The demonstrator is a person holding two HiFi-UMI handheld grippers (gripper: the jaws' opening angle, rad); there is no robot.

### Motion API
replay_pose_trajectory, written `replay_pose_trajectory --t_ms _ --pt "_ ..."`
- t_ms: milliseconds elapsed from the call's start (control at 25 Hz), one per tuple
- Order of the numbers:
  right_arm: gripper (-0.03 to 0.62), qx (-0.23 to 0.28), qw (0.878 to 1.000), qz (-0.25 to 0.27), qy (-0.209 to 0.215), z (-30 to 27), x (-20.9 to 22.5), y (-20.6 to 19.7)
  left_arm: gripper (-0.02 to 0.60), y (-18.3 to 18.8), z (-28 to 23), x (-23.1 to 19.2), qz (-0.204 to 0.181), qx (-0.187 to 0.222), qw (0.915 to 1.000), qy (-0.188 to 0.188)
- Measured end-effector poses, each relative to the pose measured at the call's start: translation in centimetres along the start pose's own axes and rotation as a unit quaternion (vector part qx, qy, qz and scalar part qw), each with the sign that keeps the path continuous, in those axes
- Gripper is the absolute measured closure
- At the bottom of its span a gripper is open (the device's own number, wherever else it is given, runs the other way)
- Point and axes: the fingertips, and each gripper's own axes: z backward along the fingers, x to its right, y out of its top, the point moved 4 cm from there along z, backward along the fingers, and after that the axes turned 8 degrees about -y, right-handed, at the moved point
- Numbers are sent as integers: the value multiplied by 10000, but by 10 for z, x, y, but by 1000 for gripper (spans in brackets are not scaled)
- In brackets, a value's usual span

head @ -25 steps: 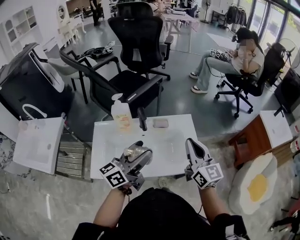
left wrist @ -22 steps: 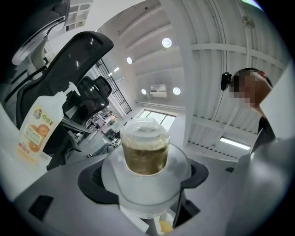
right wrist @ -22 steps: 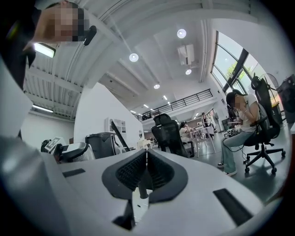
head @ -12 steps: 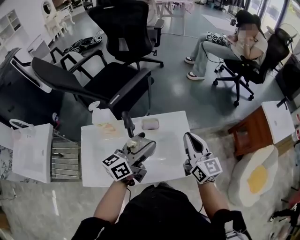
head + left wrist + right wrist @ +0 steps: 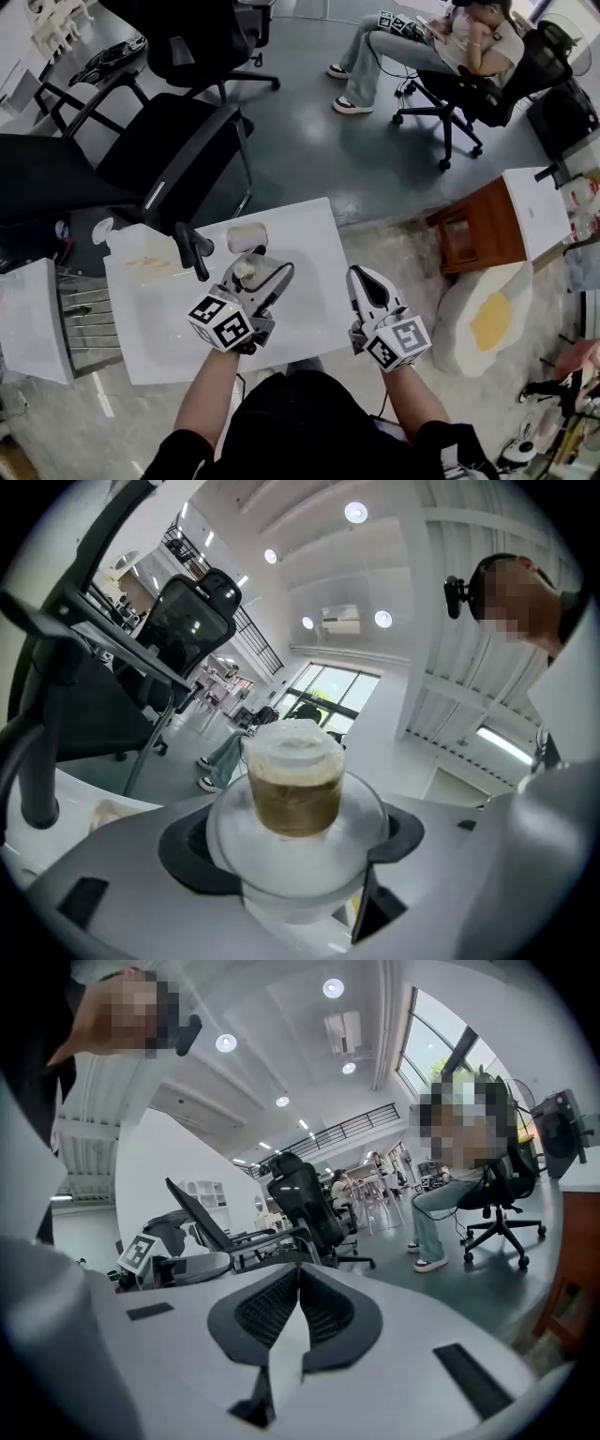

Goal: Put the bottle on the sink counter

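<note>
A small clear bottle [image 5: 296,789] with a pale cap and brownish contents sits between the jaws of my left gripper [image 5: 296,860], which is shut on its body. In the head view the bottle [image 5: 251,272] in the left gripper [image 5: 255,279] hangs over the middle of the white sink counter [image 5: 309,309], just in front of the soap dish [image 5: 246,235]. My right gripper [image 5: 362,284] hovers over the counter's right part. Its jaws are shut with nothing between them, as the right gripper view [image 5: 298,1312] shows.
A black faucet [image 5: 193,250] rises at the counter's back left, with a pump soap bottle [image 5: 141,255] left of it. Black office chairs [image 5: 122,159] stand behind the counter. A seated person [image 5: 422,42] is far right. A wooden stool [image 5: 469,234] stands to the right.
Both grippers have moved forward from the counter's front edge to over its middle, the bottle still in the left one. The head view has tilted further down.
</note>
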Motion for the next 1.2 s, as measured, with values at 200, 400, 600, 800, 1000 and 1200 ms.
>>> replay_pose_trajectory --t_ms 200,400,600,800,1000,1200 --pt "562 -189 9996 -155 -109 -1 10 -15 232 -22 -36 -25 -140 -385 9989 220" --pt "562 -313 9989 -233 -259 0 25 -25 232 -37 -63 -51 -203 -565 9965 577" --pt "562 -467 9974 -339 -442 6 43 -35 232 -52 -84 -69 -498 -868 9901 980" --pt "562 -615 9964 -372 -457 8 53 -41 232 -62 -109 -83 -864 -1132 9820 1239" --pt "562 -587 9961 -469 -469 9 61 -38 232 -72 -128 -95 -958 -1329 9727 1642" --pt "562 -551 9950 -524 -642 12 71 -36 232 -80 -137 -103 -1320 -1555 9602 1909"
